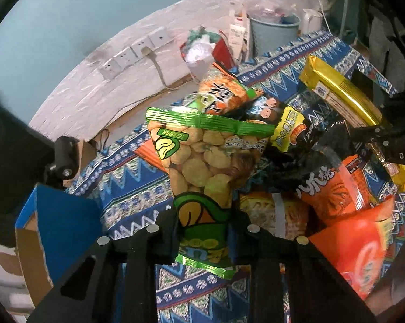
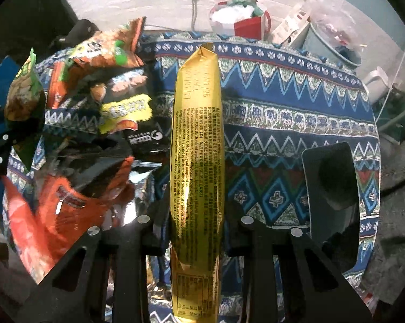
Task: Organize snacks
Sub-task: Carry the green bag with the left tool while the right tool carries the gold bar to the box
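My left gripper is shut on a green bag of broad beans and holds it up above the patterned tablecloth. My right gripper is shut on a long gold snack pack, held upright above the cloth; the pack also shows in the left wrist view. A pile of snack bags lies between them: orange bags, a black and yellow bag and a red bag. The green bag shows at the left edge of the right wrist view.
A blue cardboard box stands at the left of the table. A black rectangular object lies on the cloth at the right. Behind the table are a red gift bag, a grey bin, a white kettle and wall sockets.
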